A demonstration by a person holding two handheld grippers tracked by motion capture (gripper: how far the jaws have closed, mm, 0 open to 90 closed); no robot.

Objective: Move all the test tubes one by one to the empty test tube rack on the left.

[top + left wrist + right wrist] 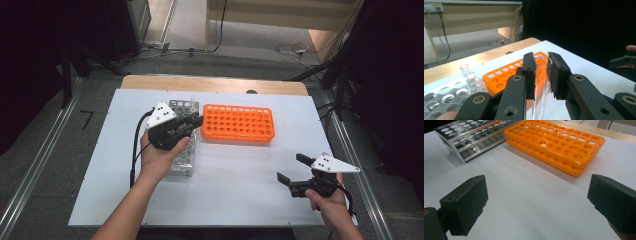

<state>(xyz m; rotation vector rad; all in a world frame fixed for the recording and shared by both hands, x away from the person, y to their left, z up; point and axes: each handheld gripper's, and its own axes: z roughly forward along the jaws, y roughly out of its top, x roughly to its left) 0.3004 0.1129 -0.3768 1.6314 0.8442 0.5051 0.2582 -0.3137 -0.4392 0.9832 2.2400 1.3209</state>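
Left claw (541, 75) grips a glass tube (541, 82) near the orange rack (238, 122); right claw (291, 168) gapes wide, empty, above the table (240, 190)

2 racks: 1 orange rack (238, 122); 1 metal rack (182, 145); 2 glass tubes (541, 82).

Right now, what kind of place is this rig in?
Likely a lab test bench: a metal tube rack and an orange tube rack on a white table, with a glass test tube in the left gripper.

Clear glossy glass tube (541, 82); shiny metal rack (471, 137); glossy orange plastic rack (556, 143); matt white table (240, 185).
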